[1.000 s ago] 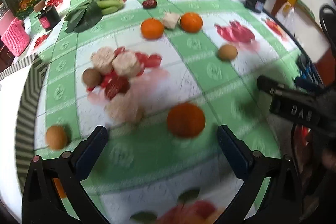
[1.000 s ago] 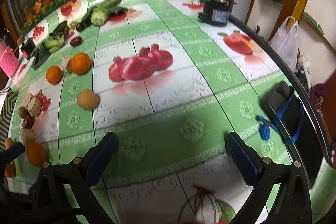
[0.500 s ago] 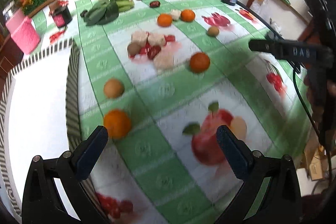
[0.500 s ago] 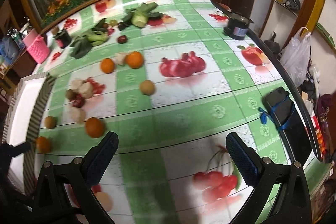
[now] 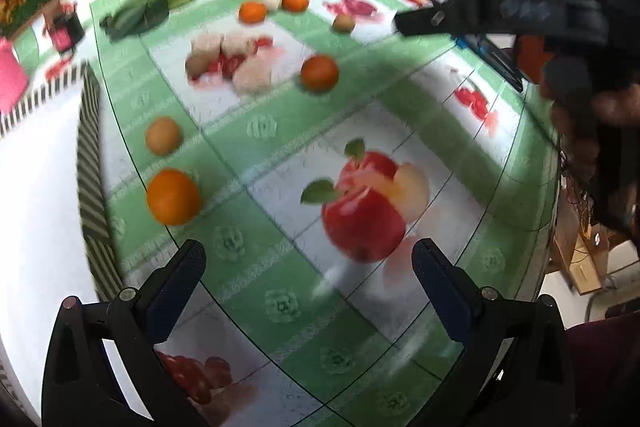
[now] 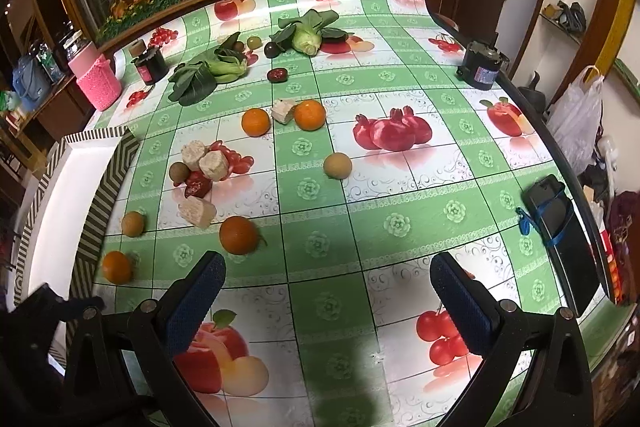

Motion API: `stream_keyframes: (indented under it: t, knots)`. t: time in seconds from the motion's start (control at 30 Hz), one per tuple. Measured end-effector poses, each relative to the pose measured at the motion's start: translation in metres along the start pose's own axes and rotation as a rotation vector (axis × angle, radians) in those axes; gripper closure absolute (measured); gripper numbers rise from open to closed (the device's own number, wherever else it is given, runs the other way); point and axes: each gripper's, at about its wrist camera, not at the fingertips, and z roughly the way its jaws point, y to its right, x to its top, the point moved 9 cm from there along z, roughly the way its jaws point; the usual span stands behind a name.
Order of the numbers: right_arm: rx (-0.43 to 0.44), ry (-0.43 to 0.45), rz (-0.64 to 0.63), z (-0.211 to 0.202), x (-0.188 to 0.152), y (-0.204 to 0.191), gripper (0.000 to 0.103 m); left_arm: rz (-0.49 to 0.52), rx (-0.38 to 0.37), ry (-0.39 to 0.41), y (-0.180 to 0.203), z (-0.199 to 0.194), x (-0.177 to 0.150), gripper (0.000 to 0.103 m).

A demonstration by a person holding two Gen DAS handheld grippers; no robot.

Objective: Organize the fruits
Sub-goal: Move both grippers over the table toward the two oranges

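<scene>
Fruits lie scattered on a green-and-white fruit-print tablecloth. Several oranges show in the right wrist view: one nearest, one by the tray, two further back. Brown round fruits lie apart. A cluster of beige chunks, a kiwi and a dark red fruit sits left of centre. My left gripper is open and empty above the printed apple. My right gripper is open and empty, high above the table's near part.
A white tray with a striped rim lies at the left edge. Leafy greens and a cabbage lie at the back. A black jar, a pink knitted holder, a dark can and a black device stand near the edges.
Both grippers have pulled back and up from the table, so more of the fruits and tray came into view. Both stayed open and empty.
</scene>
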Motion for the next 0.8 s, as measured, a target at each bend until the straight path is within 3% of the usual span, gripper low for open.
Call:
stream_keyframes:
  t: [0.13,0.33,0.57,0.67,0.8]
  knots:
    - [0.001,0.004,-0.015,-0.002,0.003,-0.004,0.0,-0.072,0.023,-0.043,-0.024,0.005,-0.013,0.0]
    - [0.046,-0.009,-0.058,0.003,0.004,-0.03,0.0,-0.109,0.082,-0.035,-0.056,-0.003,-0.019,0.001]
    - [0.075,-0.007,-0.091,0.002,0.005,-0.045,0.0,-0.094,0.067,0.061,-0.05,-0.032,-0.002,0.001]
    - [0.091,-0.004,-0.077,0.001,0.006,-0.044,0.001,-0.061,0.095,0.097,-0.047,-0.041,0.013,0.001]
    - [0.096,-0.014,-0.085,0.004,0.005,-0.046,0.002,-0.074,0.134,0.074,-0.051,-0.034,0.018,0.001]
